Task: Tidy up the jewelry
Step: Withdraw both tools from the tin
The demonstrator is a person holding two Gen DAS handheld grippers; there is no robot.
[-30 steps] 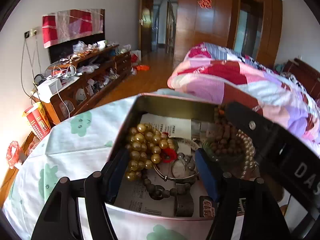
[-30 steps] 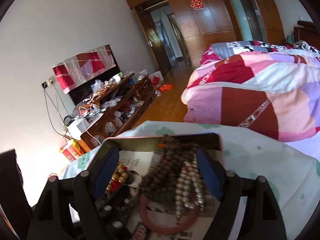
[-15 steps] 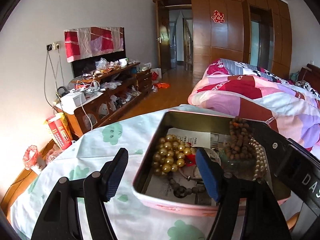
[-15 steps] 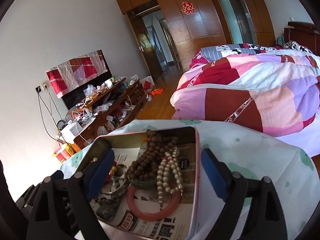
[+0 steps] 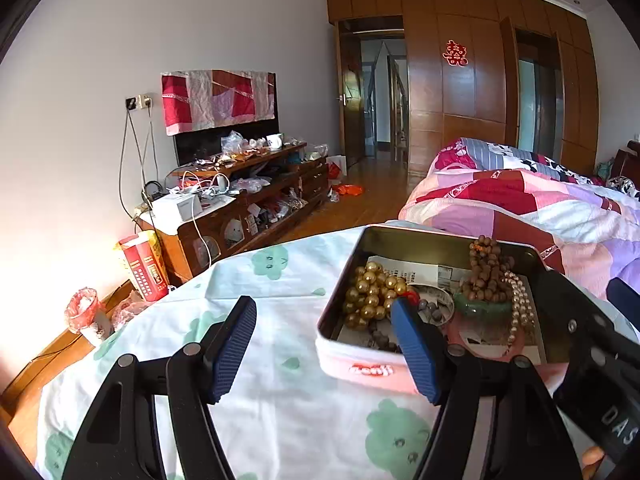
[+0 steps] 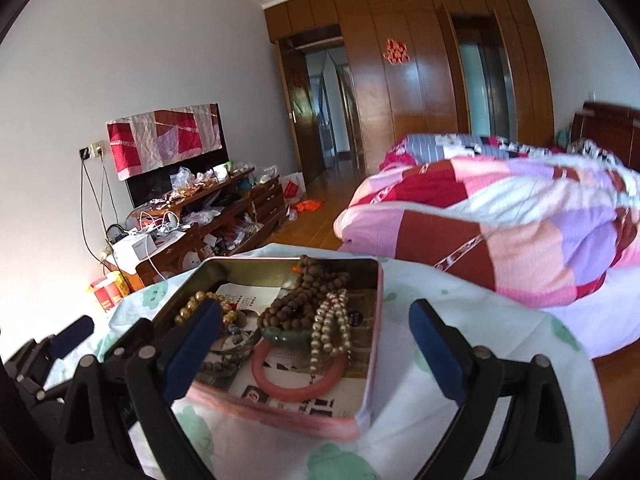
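A pink tin box (image 5: 360, 368) (image 6: 280, 412) lined with newspaper stands on the table. It holds gold beads (image 5: 370, 294) (image 6: 192, 306), brown wooden beads (image 5: 486, 266) (image 6: 308, 296), a pearl strand (image 5: 518, 308) (image 6: 332, 328), a green bangle (image 5: 480, 308) (image 6: 286, 336), a pink bangle (image 6: 298, 380) and dark beads (image 5: 378, 340). My left gripper (image 5: 324, 340) is open and empty, low over the cloth at the box's left front. My right gripper (image 6: 316, 344) is open and empty, in front of the box.
The table wears a white cloth with green prints (image 5: 280, 400). A bed with a patchwork quilt (image 6: 520, 220) lies close on the right. A cluttered wooden TV cabinet (image 5: 240, 204) stands along the left wall, with a red carton (image 5: 144, 268) beside it.
Both grippers have pulled back and up out of the box, empty. The left one has also shifted left, so the box now lies to its right.
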